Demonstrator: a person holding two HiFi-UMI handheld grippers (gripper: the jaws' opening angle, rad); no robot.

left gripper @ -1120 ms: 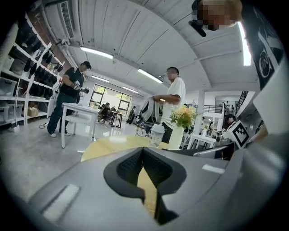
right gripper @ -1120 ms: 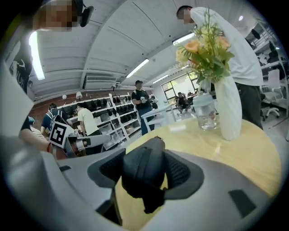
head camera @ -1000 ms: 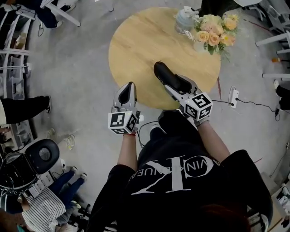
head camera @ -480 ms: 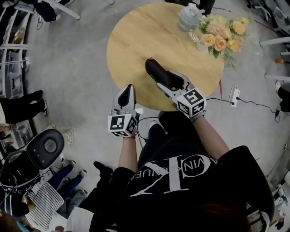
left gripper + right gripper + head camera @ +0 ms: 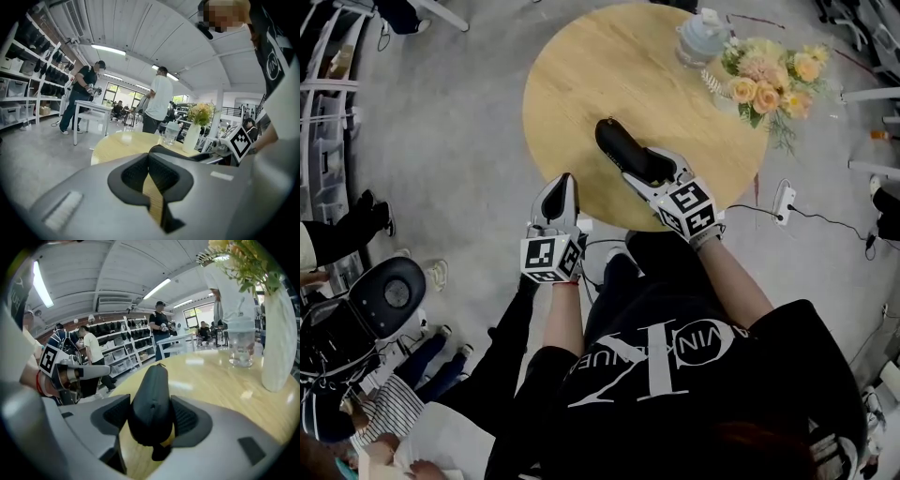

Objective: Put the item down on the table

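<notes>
My right gripper (image 5: pixel 649 171) is shut on a black, elongated soft case (image 5: pixel 621 148) over the near part of the round wooden table (image 5: pixel 581 84). In the right gripper view the case (image 5: pixel 152 399) sticks out past the pads, pointing away over the tabletop (image 5: pixel 220 385), with the gripper (image 5: pixel 152 417) clamped on its near end. Whether the case touches the wood is unclear. My left gripper (image 5: pixel 563 184) hangs at the table's near left edge, shut, with nothing in it. In its own view the left gripper (image 5: pixel 149 176) shows its pads together.
A white vase of yellow flowers (image 5: pixel 769 80) and a lidded glass jar (image 5: pixel 701 37) stand at the table's far right. On the floor lie a power strip and cable (image 5: pixel 784 197). A black chair (image 5: pixel 389 295) and people's legs are at lower left, and shelving (image 5: pixel 323 112) stands at left.
My right gripper has carried the black case a little left and farther over the table. The left gripper has barely moved. A person has walked in at the lower left.
</notes>
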